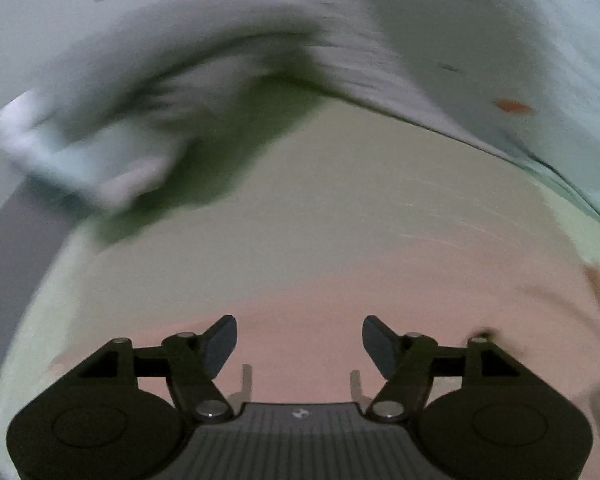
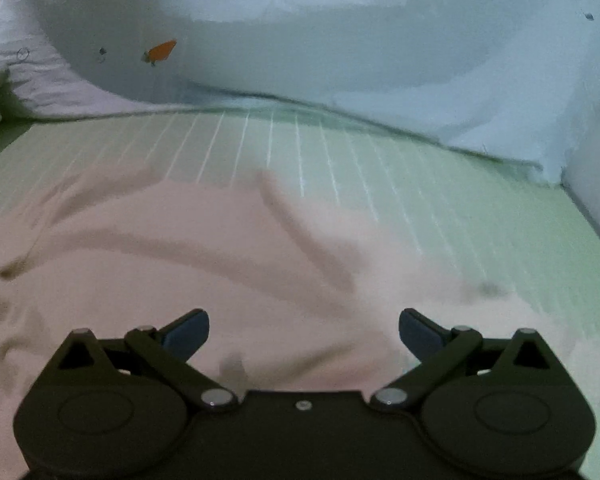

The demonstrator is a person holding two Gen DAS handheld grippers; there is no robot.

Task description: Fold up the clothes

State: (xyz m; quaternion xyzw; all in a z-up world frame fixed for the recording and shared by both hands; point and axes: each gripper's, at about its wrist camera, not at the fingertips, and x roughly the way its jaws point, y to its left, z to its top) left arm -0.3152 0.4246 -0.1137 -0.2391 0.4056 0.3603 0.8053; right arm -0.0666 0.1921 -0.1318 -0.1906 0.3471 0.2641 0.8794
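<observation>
Pale pink cloth, a garment [image 2: 172, 264] whose kind cannot be told, lies spread and creased on a light green sheet [image 2: 480, 200] marked with thin white stripes. In the right wrist view it fills the near and left part of the surface, with long soft folds running across it, and reaches right up under the right gripper [image 2: 304, 330]. That gripper's two dark fingers stand wide apart, nothing between them, their blue-grey pads [image 2: 188, 334] hanging just above the pink fabric; whether they touch it cannot be told.

Beyond the striped sheet a white quilt [image 2: 340, 64] is heaped along the far edge, printed with small orange carrots [image 2: 162, 51] and little grey figures. Its lower hem lies on the green sheet. At the right edge a pale upright surface [image 2: 596, 152] rises beside the bed.

The left wrist view is heavily smeared by motion. The left gripper [image 1: 300, 346] is also spread wide and empty, over the pink garment [image 1: 340, 312], which covers the near part of that view. Farther out the greenish sheet [image 1: 340, 184] shows, and above it the white quilt [image 1: 440, 32] arches across, an orange mark [image 1: 512, 106] on it. At the left a blurred whitish fold of fabric [image 1: 80, 152] casts a dark shadow on the sheet; what it is cannot be made out
</observation>
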